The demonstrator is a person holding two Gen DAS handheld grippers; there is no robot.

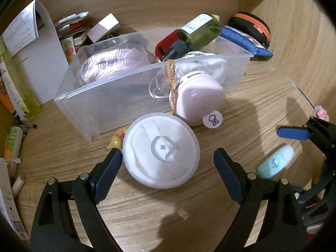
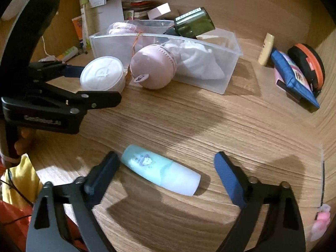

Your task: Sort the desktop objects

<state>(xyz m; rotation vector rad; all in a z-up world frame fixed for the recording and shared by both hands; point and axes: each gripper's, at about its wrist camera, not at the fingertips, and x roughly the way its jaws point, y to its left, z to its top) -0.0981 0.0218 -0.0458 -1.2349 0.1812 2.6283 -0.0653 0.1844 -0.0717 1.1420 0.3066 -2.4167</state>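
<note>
Table (image 2: 189, 115) carries a clear plastic bin (image 1: 109, 103) toward its back edge, green bottle (image 1: 199, 29) propped on the bin's rear rim. Pink round device (image 1: 199, 98) leans on the bin's front wall. White round lidded container (image 1: 160, 153) sits just in front of the bin, between my left gripper's (image 1: 168, 163) spread fingers, left pad about touching. Right gripper (image 2: 167, 169) is spread too, around the light-blue tube (image 2: 161, 170) lying near the table's front edge; nothing gripped.

Warm indoor light, soft shadows on surface (image 2: 189, 115), glare on bin (image 1: 109, 105), fisheye warp + dark corners, slight blur.
</note>
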